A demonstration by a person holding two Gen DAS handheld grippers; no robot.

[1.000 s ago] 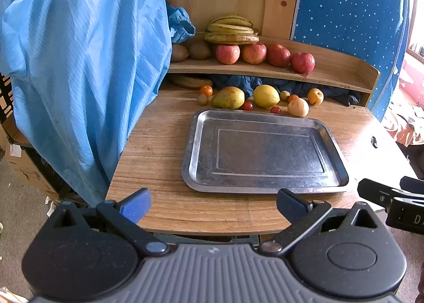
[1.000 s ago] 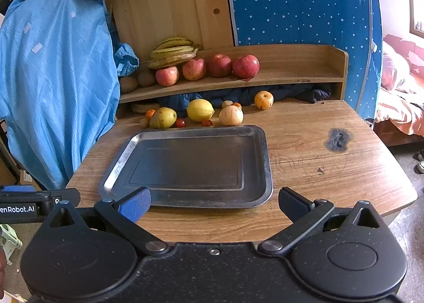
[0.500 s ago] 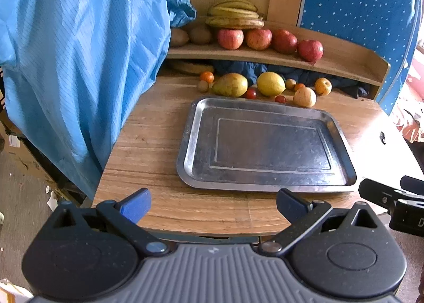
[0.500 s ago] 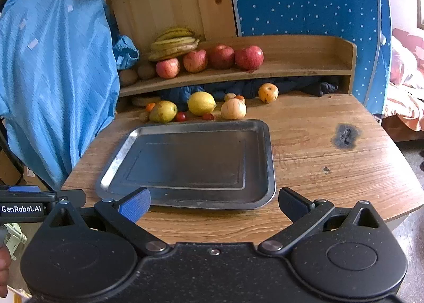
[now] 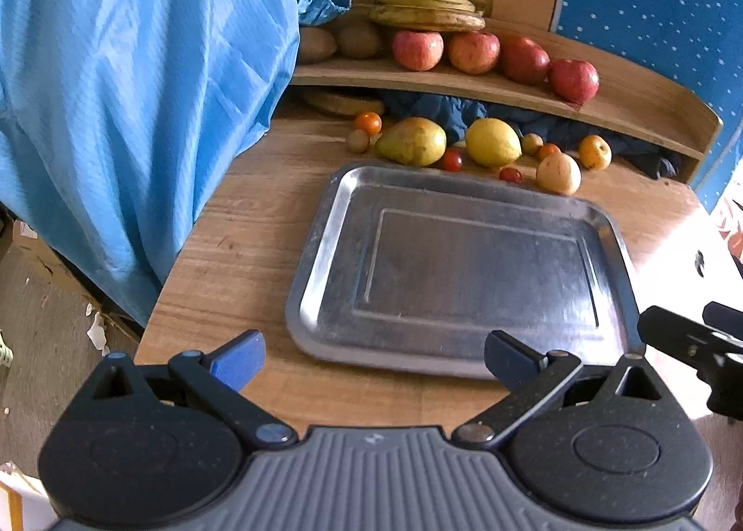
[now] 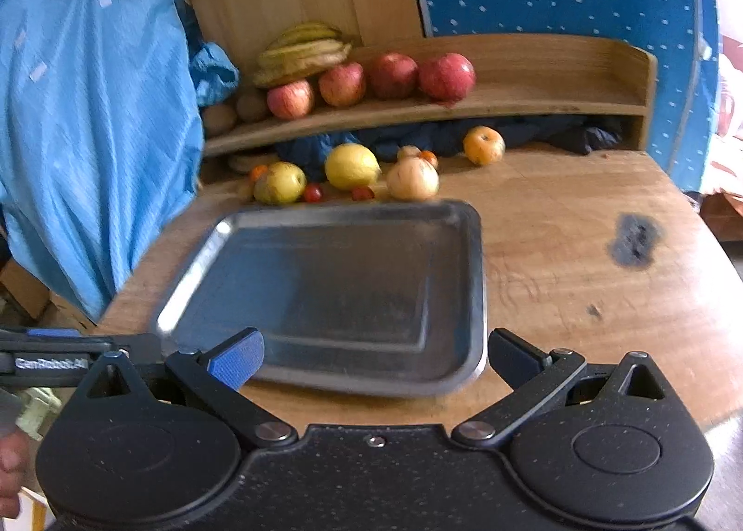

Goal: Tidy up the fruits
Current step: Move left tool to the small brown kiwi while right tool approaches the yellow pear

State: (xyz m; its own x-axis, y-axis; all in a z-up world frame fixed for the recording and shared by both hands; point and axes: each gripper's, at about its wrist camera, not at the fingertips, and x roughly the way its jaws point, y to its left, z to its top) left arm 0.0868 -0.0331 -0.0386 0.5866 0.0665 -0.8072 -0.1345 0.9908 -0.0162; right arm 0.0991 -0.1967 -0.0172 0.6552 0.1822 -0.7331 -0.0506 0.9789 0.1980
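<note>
I have both grippers at the near edge of the bench, the left gripper and right gripper each with fingers spread wide and nothing between them. The steel tray lies bare in front of me; the loose fruit sits in a row just behind its far rim: a pear, a lemon, a pale round fruit, an orange one and small tomatoes.

I judge the first pick is due, with nothing yet sorted. I'd carry one gripper over the tray, come down level on the pear or lemon, and close across its narrow width so it doesn't roll into the tomatoes.

Apples and bananas sit on the shelf above. What lies under that shelf I can't make out beyond dark cloth. The right view is blurred, and the smallest fruits stay unidentifiable.
</note>
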